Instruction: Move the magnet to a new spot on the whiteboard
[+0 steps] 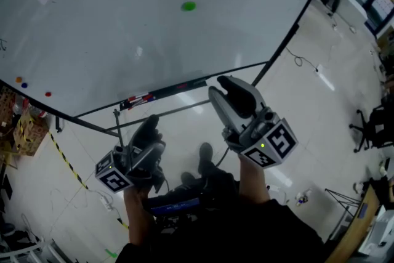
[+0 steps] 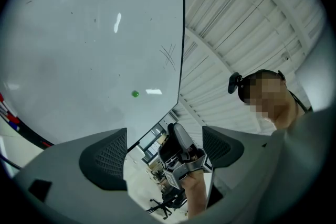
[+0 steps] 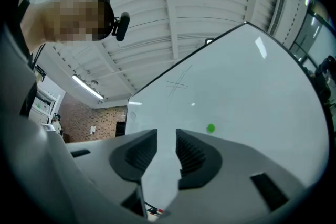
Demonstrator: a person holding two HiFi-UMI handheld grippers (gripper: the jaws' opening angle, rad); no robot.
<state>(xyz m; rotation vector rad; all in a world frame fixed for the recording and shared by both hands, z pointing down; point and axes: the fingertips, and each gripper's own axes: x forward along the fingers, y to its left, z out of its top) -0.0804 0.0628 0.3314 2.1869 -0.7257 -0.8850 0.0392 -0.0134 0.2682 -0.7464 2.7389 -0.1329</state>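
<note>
So the person is standing in front of a big whiteboard [image 1: 111,34] with a gripper in each hand, both held low and well short of the board. The green magnet [image 1: 188,6] is stuck on the board's upper middle, on its own on a bare patch, and neither gripper is anywhere close to touching it. The left gripper [image 1: 146,132] has its jaws spread wide with nothing between the pads; looking along it you just see the board off to the left and the other gripper out past the gap. The right gripper [image 1: 226,89] sits higher and nearer the board's bottom edge in the head view. Its jaws are open too, but by a much narrower gap, and there's nothing in there either, only whiteboard showing through the gap. From the right gripper view the magnet shows just above and to the right of the right-hand pad, far off on the board. Over at the left edge of the board there's a little cluster of three more magnets, an orange one [image 1: 18,79], a blue one [image 1: 24,84] and a red one [image 1: 48,94]. A couple of markers [image 1: 140,98] lie on the tray along the bottom edge. Some faint pen scribbles show near the board's top. Off to the right on the floor [image 1: 308,101] there's a black office chair [image 1: 369,127].
</note>
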